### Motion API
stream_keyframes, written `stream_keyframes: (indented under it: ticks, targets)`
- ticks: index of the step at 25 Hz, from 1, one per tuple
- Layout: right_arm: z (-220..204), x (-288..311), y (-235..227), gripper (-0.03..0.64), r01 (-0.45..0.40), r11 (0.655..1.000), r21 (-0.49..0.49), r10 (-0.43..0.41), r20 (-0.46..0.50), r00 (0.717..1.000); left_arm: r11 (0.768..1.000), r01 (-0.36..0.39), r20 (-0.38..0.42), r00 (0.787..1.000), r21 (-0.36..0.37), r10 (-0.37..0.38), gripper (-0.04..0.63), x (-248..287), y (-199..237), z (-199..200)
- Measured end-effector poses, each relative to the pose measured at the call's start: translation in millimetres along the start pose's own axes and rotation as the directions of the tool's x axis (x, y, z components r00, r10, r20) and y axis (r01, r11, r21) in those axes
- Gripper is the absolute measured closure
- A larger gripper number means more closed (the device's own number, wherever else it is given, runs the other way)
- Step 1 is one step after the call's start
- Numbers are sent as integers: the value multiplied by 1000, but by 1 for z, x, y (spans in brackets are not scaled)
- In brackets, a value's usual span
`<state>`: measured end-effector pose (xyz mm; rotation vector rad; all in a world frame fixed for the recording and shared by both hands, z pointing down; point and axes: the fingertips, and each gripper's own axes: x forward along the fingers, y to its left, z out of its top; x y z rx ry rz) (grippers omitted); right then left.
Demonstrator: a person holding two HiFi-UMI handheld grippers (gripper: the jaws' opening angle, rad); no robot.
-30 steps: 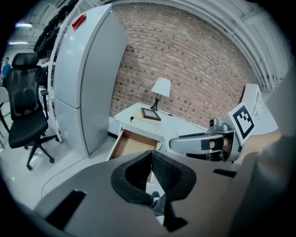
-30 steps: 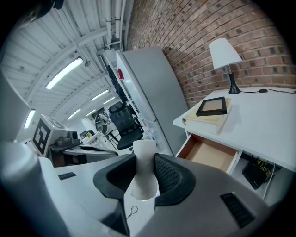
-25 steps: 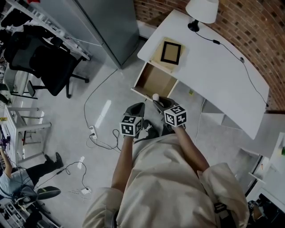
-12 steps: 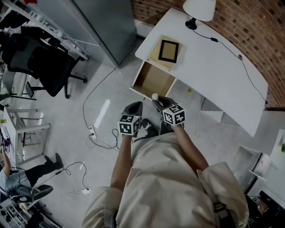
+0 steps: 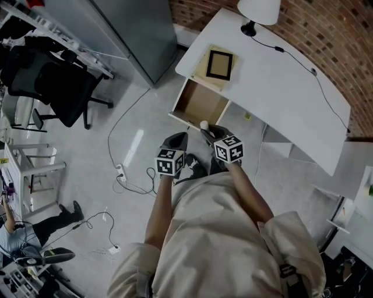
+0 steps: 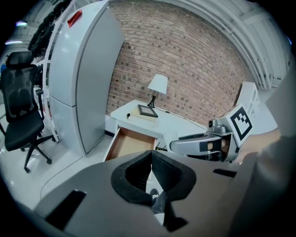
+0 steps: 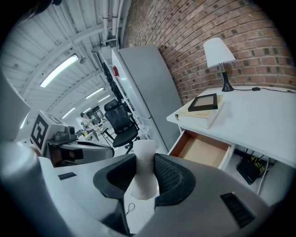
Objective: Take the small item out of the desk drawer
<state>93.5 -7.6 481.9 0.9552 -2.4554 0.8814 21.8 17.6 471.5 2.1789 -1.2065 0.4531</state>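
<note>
Looking steeply down from the head view, a person in a beige top holds a gripper in each hand over a pale grey floor (image 5: pixel 145 116).

The right gripper (image 5: pixel 210 132) is closed on a small white item (image 5: pixel 204 124), a short upright piece that narrows at its waist. In the right gripper view the two dark ribbed pads press on it from either side, and its top stands above them.

The item is out of the drawer (image 5: pixel 187 96). In the head view it sits at the 6 o'clock edge of the drawer front. In the right gripper view the drawer lies off toward 3 o'clock, apart from the item.

The drawer is pulled open from under the white surface (image 5: pixel 280 87) and shows a tan wooden bottom.

The left gripper (image 5: pixel 178 139) is beside the right one, at its 9 o'clock. In the left gripper view its jaws are together with nothing between them.

On the surface, at the drawer's 12 o'clock, a dark picture frame (image 5: pixel 220 64) lies on a cream book (image 5: pixel 205 77). A white-shaded lamp (image 5: pixel 259 10) stands at the frame's 1 o'clock, against a brick wall (image 5: pixel 326 29).

A tall grey cabinet (image 5: pixel 116 29) stands at the surface's 9 o'clock. A black office chair (image 5: pixel 52 81) is further toward 9 o'clock. Cables (image 5: pixel 125 180) trail across the floor at the left gripper's 8 o'clock.
</note>
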Motion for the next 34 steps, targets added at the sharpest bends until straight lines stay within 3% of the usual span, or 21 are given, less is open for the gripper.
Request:
stream_keyframes:
  ticks: [14,34]
  targets:
    - [3,4,-1,471,11,999,33,-11,19,1000,1000,1,-15,1000,-5,-1,578,-5,5,-6]
    - [-4,8,1,471,21,1000,4,-21,-5,1000,1000,10,-6,1000,-7,-10,578,-7,5,-5]
